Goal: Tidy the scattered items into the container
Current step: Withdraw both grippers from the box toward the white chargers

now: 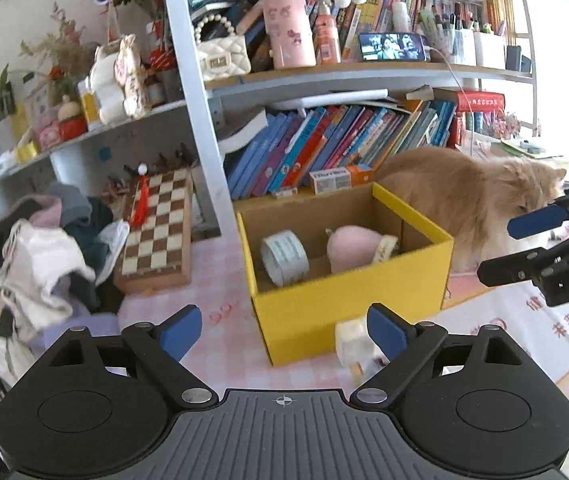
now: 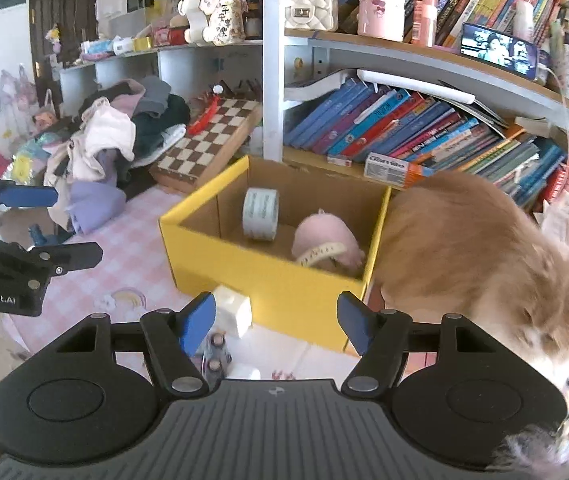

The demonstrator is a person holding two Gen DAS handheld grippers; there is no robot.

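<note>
A yellow cardboard box [image 1: 344, 304] [image 2: 244, 276] stands open on the pink checked tablecloth [image 1: 220, 280]. Inside it lie a roll of tape [image 1: 284, 258] [image 2: 260, 214] and a pink soft cap [image 1: 352, 248] [image 2: 324, 244]. A small white block [image 1: 354, 340] [image 2: 234, 310] sits on the cloth just in front of the box. My left gripper [image 1: 284, 330] [image 2: 50, 226] is open and empty in front of the box, its right finger beside the block. My right gripper [image 2: 277, 326] [image 1: 520, 246] is open too, with nothing between its pads; the block lies just beyond its left finger.
An orange cat [image 1: 472, 200] [image 2: 464, 248] stands right against the box's right side. A chessboard [image 1: 156, 232] [image 2: 208, 140] and a heap of clothes [image 1: 44, 264] [image 2: 116, 136] lie to the left. Shelves packed with books [image 1: 324, 144] rise behind the box.
</note>
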